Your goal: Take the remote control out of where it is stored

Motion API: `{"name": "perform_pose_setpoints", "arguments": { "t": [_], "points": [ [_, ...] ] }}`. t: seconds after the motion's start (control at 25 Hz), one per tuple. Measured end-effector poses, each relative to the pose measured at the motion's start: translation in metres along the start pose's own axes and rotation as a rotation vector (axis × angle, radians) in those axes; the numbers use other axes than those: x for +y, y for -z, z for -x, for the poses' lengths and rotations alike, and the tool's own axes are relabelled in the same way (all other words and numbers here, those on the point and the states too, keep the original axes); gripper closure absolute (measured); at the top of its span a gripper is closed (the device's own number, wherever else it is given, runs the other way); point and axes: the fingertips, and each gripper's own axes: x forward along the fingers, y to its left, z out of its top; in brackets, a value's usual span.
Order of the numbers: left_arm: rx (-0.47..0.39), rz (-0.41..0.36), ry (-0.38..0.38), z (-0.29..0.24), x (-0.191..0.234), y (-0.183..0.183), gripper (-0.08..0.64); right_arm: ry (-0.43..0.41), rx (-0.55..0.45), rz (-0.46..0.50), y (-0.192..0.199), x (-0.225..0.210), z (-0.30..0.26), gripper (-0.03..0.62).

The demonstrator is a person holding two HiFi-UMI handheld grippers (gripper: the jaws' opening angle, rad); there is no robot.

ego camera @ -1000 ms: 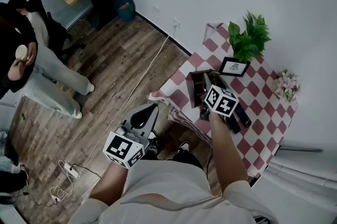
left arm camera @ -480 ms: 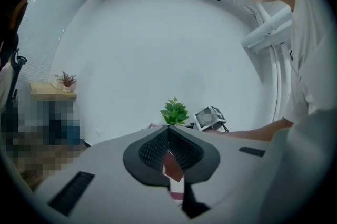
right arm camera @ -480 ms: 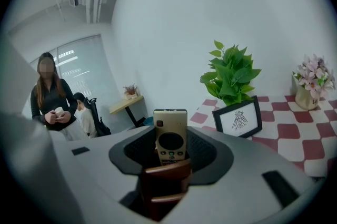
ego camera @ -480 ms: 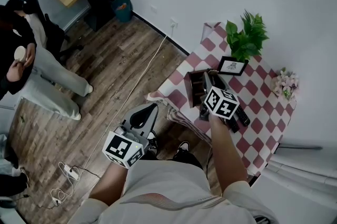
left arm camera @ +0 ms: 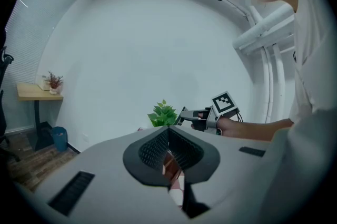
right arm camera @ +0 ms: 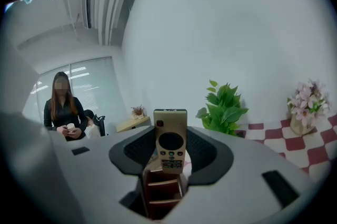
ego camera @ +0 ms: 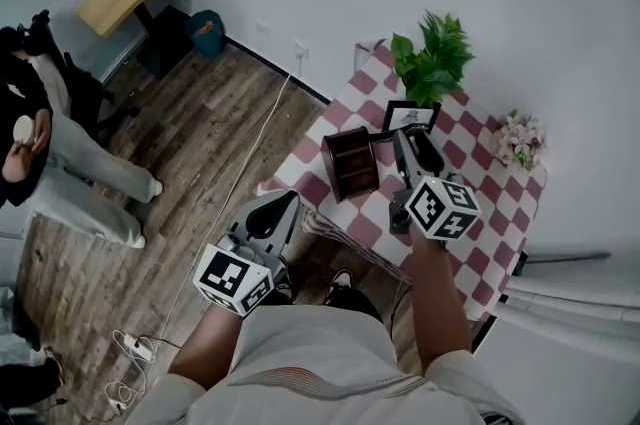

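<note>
While the left tool (left arm camera: 168, 129) is being held pressed together with nothing between its jaws, off the desk's edge and over the wooden floor (ego camera: 210, 143), the remote control (right arm camera: 170, 138) is being pinched upright by the right tool (ego camera: 418, 151), whose jaws have just been closing on it. It is being held out of the brown wooden organiser (ego camera: 350, 163), which is standing on the checked desk (ego camera: 470, 128) near the potted plant (ego camera: 430, 63).
</note>
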Motion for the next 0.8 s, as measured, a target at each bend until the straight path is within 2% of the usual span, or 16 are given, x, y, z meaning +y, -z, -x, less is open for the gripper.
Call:
{"name": "perform_pose_setpoints", "arguments": {
  "t": [0.24, 0.4, 0.6, 0.8],
  "points": [
    [-0.005, -0.037, 0.090, -0.045, -0.039, -0.003, 0.551, 0.094, -0.024, 0.023, -0.028, -0.055, 0.057, 0.405],
    [-0.003, -0.051, 0.168, -0.080, -0.075, -0.005, 0.552, 0.180, 0.025, 0.086, -0.029, -0.100, 0.096, 0.405],
    [0.013, -0.060, 0.254, -0.120, -0.121, -0.001, 0.552, 0.249, 0.197, 0.258, -0.017, -0.150, 0.131, 0.407],
    [0.033, -0.062, 0.315, -0.150, -0.153, 0.010, 0.552, 0.242, 0.506, 0.457, 0.016, -0.191, 0.143, 0.407]
  ]
}}
